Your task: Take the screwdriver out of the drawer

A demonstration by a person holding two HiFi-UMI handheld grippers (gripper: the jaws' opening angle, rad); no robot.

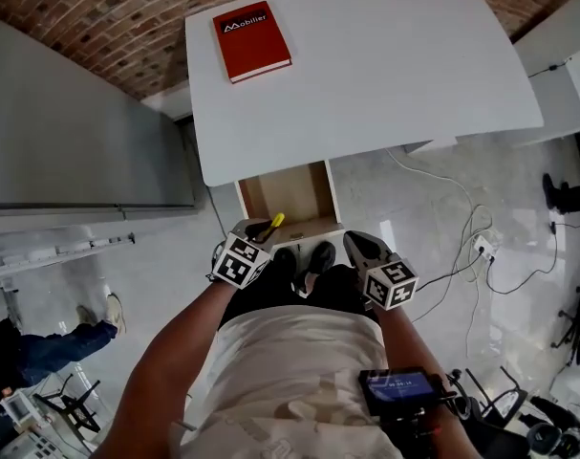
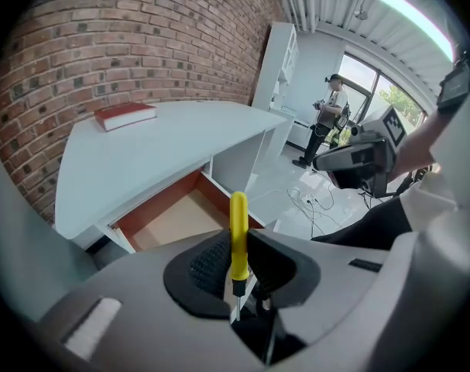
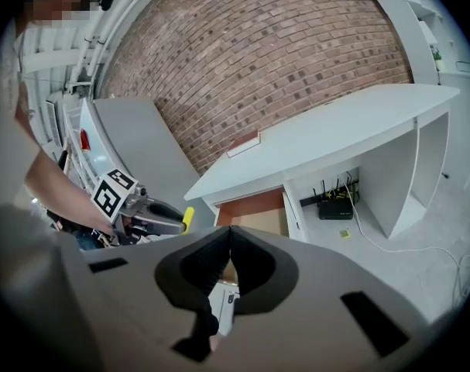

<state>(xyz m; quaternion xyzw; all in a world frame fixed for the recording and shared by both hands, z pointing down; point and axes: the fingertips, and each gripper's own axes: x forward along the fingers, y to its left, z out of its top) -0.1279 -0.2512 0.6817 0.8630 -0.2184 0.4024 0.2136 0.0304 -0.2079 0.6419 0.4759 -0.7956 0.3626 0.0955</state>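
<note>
A screwdriver with a yellow handle [image 2: 238, 223] stands upright between the jaws of my left gripper [image 2: 237, 263], which is shut on it. In the head view the left gripper [image 1: 262, 229] holds the screwdriver [image 1: 273, 224] just above the front edge of the open wooden drawer [image 1: 329, 195] under the white desk [image 1: 385, 65]. My right gripper [image 1: 358, 244] hangs beside it on the right, clear of the drawer. Its jaws [image 3: 228, 235] meet with nothing between them. The right gripper view also catches the left gripper [image 3: 166, 222] with the yellow handle [image 3: 187, 218] sticking out.
A red book [image 1: 251, 41] lies on the desk's far left corner. A grey cabinet [image 1: 70, 132] stands left of the desk. Cables [image 1: 461, 247] trail over the floor to the right, and a router [image 3: 333, 206] sits under the desk. A person [image 2: 327, 122] stands far off.
</note>
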